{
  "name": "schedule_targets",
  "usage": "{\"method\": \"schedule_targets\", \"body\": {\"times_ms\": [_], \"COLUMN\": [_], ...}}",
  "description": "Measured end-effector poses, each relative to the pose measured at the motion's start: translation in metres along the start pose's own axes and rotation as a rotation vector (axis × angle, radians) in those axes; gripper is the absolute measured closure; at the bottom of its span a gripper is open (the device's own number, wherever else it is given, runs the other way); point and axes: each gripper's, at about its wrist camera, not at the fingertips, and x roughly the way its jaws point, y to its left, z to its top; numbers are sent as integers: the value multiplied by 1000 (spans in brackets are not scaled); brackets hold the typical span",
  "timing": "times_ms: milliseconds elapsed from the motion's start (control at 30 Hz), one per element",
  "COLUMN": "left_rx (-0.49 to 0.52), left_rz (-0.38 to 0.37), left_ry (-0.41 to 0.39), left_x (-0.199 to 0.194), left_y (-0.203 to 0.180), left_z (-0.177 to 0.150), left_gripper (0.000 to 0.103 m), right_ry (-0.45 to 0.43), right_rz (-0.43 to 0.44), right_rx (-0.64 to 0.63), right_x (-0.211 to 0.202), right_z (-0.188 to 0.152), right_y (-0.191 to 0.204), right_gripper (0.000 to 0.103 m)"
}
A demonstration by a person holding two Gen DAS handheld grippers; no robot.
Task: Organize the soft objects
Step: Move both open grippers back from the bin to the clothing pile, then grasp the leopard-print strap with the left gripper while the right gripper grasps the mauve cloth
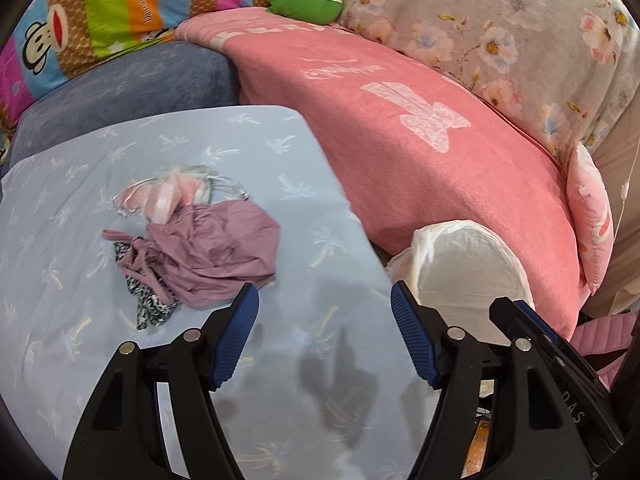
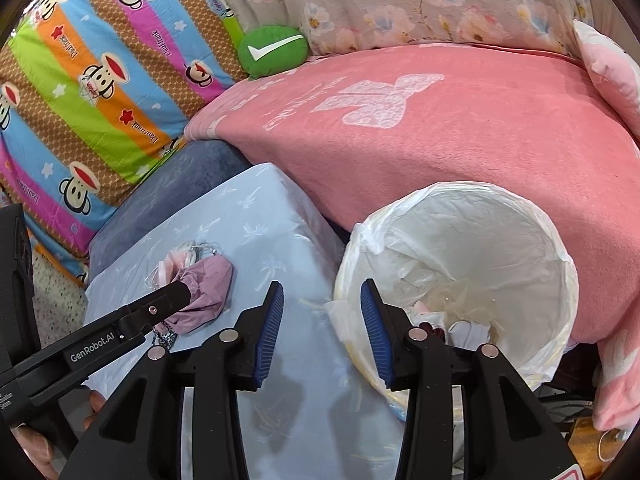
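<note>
A small heap of soft things lies on the light blue palm-print cover (image 1: 280, 152). It holds a mauve cloth (image 1: 216, 248), a pink and white piece (image 1: 168, 196) and a black-and-white patterned strip (image 1: 150, 312). My left gripper (image 1: 324, 296) is open just right of the heap, with nothing between its fingers. In the right wrist view one of its fingers (image 2: 160, 300) reaches over the mauve cloth (image 2: 208, 288). My right gripper (image 2: 322, 292) is open and empty above the left rim of a white bag-lined bin (image 2: 560, 248). Some pale fabric items (image 2: 464, 320) lie inside the bin.
A pink blanket (image 2: 440, 152) covers the sofa behind the bin (image 1: 516, 264). A green cushion with a white tick (image 2: 272, 50), a striped monkey-print pillow (image 2: 100, 100), a floral cover (image 2: 400, 0) and a grey-blue cushion (image 1: 140, 88) crowd the back. A hand (image 2: 36, 448) shows at lower left.
</note>
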Motion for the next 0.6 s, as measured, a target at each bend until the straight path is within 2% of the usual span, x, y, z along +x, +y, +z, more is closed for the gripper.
{"method": "schedule_targets", "body": {"times_ms": [167,300,600], "left_rx": [-35,-77,-160], "left_rz": [23,58,113], "left_ry": [4,0,34], "left_x": [-2,-3,2], "left_y": [24,47,99], "left_z": [-5,-9,-20], "left_gripper": [37,31,30], "right_ry": [17,29,70], "right_rz": [13,25,50], "right_rx": [-35,-68,-119], "right_x": [7,15,36], "right_z": [-4,-6,-13], "right_y": [20,38,73], "right_gripper": [60,56,55]}}
